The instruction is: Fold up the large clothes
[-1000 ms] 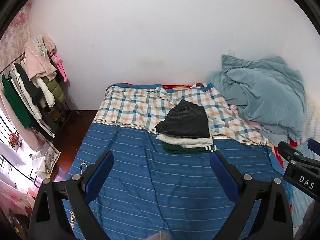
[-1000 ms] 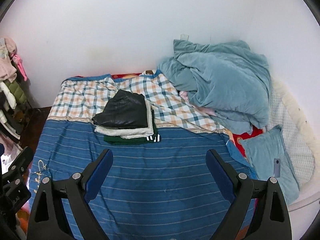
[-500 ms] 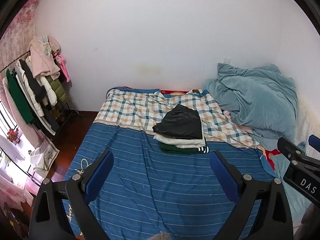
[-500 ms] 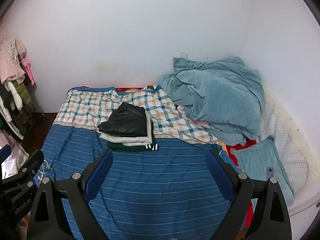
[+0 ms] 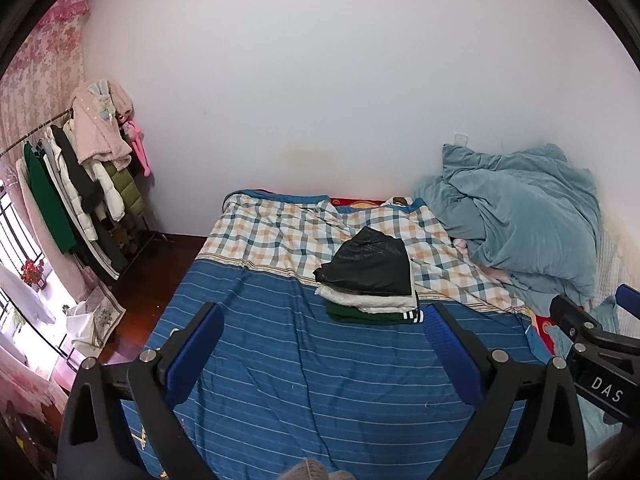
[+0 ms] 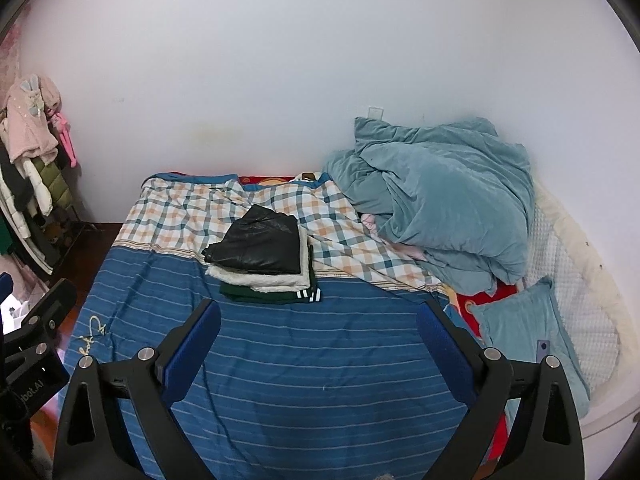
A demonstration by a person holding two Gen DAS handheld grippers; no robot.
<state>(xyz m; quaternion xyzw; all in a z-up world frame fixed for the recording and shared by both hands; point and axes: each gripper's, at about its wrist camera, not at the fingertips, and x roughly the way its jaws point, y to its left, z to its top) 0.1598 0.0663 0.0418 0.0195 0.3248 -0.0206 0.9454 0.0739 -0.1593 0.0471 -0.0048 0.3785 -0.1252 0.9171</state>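
Fingers point(image 5: 196, 344) of both grippers, left point(image 5: 322, 346) and right point(image 6: 318, 340), are spread wide and hold nothing above the bed point(image 6: 280, 360). Folded clothes point(image 6: 260, 256) lie stacked mid-bed. Near them a blue quilt point(image 6: 440, 200) is heaped; a rack point(image 5: 80, 184) stands left.

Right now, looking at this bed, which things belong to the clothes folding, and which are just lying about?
Part of the job:
- folded stack: black garment on top, cream one under it, dark green one at the bottom
- left gripper and right gripper, jaws open and empty

Just lying about:
- crumpled teal duvet
- teal pillow
- clothes rack
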